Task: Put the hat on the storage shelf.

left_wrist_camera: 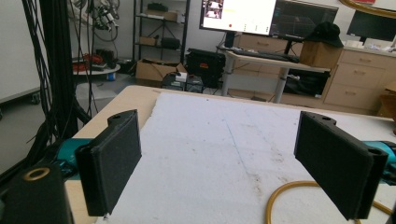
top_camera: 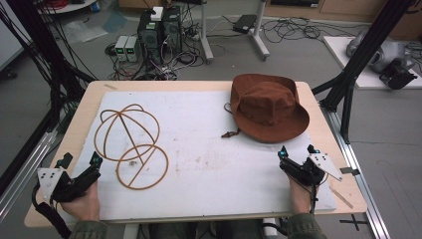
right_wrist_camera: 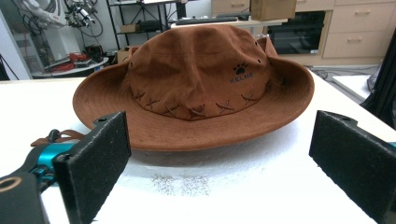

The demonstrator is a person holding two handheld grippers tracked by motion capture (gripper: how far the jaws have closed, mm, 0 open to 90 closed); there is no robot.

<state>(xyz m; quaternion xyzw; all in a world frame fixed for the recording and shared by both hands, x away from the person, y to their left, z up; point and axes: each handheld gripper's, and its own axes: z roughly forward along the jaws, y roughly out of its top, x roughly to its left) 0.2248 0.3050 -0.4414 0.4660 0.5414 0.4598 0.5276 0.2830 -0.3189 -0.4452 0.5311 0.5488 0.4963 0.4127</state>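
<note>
My L tool [top_camera: 79, 175] jaws apart, empty | R tool [top_camera: 297, 155] same, facing hat [right_wrist_camera: 196, 84] | hat soft, light, floppy; grip brim edge | wire stand [top_camera: 132, 144] stiff, untouched on counter [top_camera: 209, 169].

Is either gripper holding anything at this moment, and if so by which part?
Nothing is held. The left gripper and right gripper are both open and empty; the brown hat and wire hat stand lie untouched.

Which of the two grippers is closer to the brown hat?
Right. The right gripper sits just in front of the hat, facing it; the left gripper is across the table, beside the wire stand.
</note>
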